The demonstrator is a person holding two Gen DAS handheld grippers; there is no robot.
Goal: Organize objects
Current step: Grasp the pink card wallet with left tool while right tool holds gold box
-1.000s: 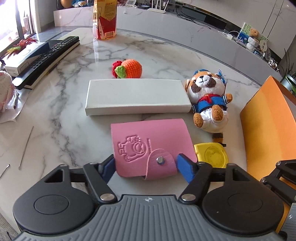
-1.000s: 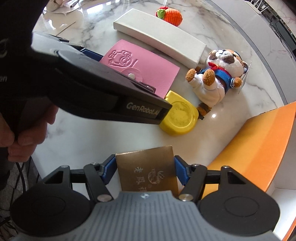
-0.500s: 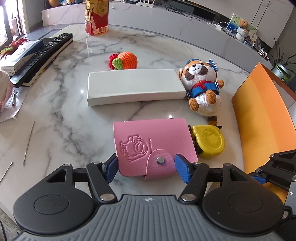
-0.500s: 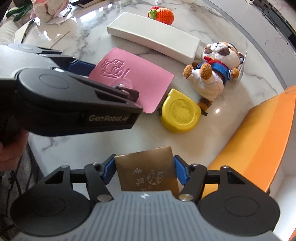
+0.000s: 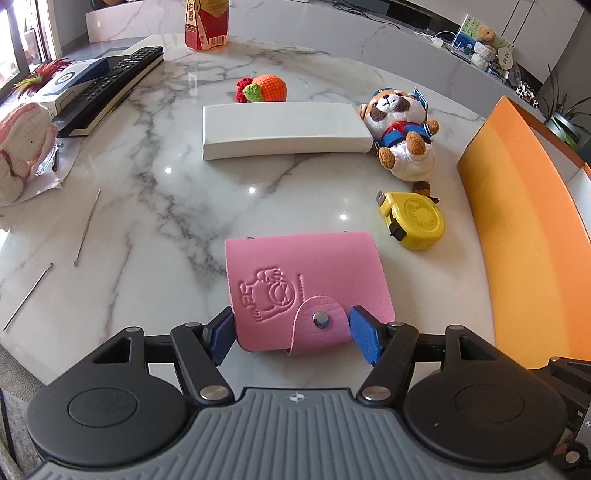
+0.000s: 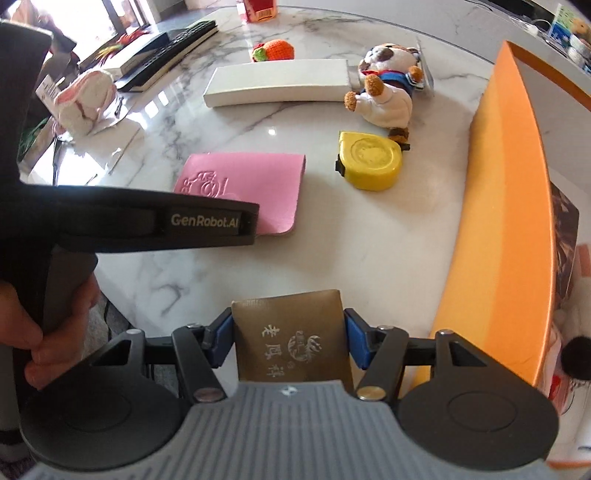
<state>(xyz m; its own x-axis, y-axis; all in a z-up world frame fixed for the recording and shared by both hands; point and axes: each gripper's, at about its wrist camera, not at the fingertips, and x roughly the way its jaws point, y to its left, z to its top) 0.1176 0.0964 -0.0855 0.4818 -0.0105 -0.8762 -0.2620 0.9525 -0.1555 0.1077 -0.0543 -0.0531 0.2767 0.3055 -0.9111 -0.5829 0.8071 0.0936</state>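
My left gripper (image 5: 291, 332) is shut on a pink snap-flap card holder (image 5: 306, 280), with its blue pads against the holder's two near sides. The holder sits low over the marble table (image 5: 166, 206), a short gap left of a yellow tape measure (image 5: 413, 221). In the right wrist view the same holder (image 6: 243, 184) shows partly under the left gripper's black body (image 6: 147, 221), which a hand grips. My right gripper (image 6: 290, 339) is shut on a bronze-brown pouch (image 6: 288, 317) with pale characters, held over the table's near edge beside the orange box (image 6: 506, 184).
A long white box (image 5: 284, 129), a plush dog (image 5: 402, 129) and a crochet orange (image 5: 266, 88) lie further back. At far left are a remote (image 5: 110, 81), a pink-white knitted toy (image 5: 18, 147) and thin metal picks (image 5: 86, 229). A red carton (image 5: 207, 22) stands at the back.
The left gripper has drawn the pink holder away from the tape measure, which it touched before. The right gripper has rolled and shifted with the pouch toward the orange box.
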